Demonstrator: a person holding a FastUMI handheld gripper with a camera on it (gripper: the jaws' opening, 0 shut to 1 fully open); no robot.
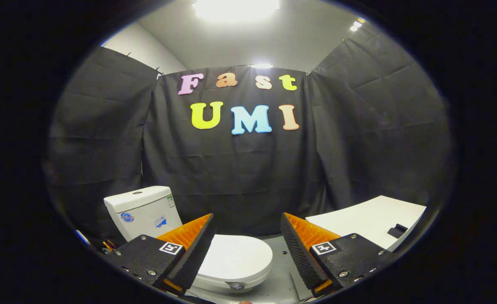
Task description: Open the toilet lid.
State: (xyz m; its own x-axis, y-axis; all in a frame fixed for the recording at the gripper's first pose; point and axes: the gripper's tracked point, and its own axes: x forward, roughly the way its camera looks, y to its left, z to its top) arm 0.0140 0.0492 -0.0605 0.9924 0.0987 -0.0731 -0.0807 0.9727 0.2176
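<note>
white toilet lid (236,257) flat down, between open-fingered gripper (246,221)

Lid (236,257): glossy smooth white, plastic-like. Tank (140,211), lower left: glossy white, ceramic look. Wall (240,177): matt black cloth, creased. Bench (367,219), lower right: smooth matt white. Floor (280,274): smooth grey. Tongs (245,249) apart, ribbed rough pads (197,253).
</note>
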